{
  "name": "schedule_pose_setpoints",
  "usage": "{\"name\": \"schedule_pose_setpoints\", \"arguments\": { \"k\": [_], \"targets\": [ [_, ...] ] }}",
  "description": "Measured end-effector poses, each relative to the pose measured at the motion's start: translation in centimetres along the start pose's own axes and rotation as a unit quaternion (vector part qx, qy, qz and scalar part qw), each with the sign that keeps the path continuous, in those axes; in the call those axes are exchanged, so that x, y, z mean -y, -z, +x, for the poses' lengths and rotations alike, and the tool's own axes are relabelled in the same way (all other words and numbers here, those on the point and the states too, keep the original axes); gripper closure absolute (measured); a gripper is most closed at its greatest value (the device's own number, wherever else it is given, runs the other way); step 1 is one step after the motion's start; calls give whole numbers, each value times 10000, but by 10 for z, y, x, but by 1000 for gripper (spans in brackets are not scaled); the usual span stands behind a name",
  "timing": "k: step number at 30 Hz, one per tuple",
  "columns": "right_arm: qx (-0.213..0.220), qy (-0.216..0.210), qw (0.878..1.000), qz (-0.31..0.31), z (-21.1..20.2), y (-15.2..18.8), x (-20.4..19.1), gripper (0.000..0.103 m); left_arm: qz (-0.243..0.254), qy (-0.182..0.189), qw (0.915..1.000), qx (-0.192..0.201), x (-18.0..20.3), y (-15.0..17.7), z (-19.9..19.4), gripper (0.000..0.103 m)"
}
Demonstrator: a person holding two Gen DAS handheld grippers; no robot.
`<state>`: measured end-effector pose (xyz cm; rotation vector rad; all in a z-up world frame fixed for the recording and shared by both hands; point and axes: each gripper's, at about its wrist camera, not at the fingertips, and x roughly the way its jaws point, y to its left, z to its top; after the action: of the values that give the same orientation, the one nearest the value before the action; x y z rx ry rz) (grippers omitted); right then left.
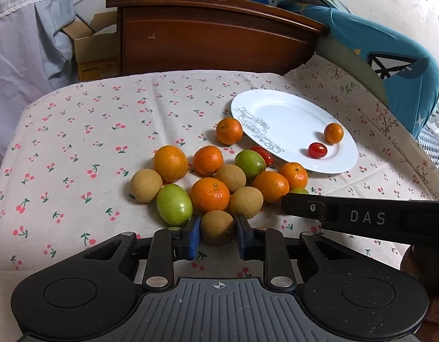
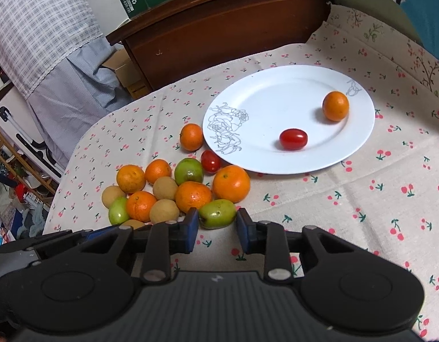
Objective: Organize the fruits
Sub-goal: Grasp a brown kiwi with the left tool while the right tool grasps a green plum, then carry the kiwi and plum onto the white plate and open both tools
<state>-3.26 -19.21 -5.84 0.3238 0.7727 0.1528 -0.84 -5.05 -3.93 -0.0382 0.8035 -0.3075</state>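
left gripper: fingers clamped on a fruit | right gripper: fingers pressing a fruit

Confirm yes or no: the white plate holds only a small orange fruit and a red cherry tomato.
Yes, the white plate carries just one small orange fruit and one red cherry tomato; the other fruits lie on the cloth.

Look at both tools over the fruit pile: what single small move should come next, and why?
Probably lift both tools a little, straight up. The left tool is shut on a tan longan, and the right tool has a green fruit between its pads, seemingly gripped. Both fruits touch neighbours in the pile, so rising first should clear them before carrying to the plate, which holds only two fruits.
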Motion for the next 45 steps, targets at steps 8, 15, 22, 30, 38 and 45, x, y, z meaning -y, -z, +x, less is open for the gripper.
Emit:
{"name": "schedule_pose_setpoints", "arguments": {
  "k": [8,15,22,30,38,45],
  "targets": [
    [-18,8,10000,-12,-5,2,0,74,-1,1,10000,15,0,0,-9,80],
    [1,-67,9999,-113,-17,6,-4,74,-54,-51,10000,43,-2,0,-17,80],
    [-63,-82,9998,-196,-23,13,-7,74,9,-96,9999,67,1,2,-23,80],
    [-45,-111,9996,-259,-35,16,-9,74,108,-104,9998,145,6,3,-33,80],
    [114,-183,9993,-321,-51,15,-13,74,178,-47,9993,325,12,-2,-47,80],
    [206,-201,9992,-285,-59,9,-12,74,208,9,9989,410,15,-9,-55,80]
  ]
}}
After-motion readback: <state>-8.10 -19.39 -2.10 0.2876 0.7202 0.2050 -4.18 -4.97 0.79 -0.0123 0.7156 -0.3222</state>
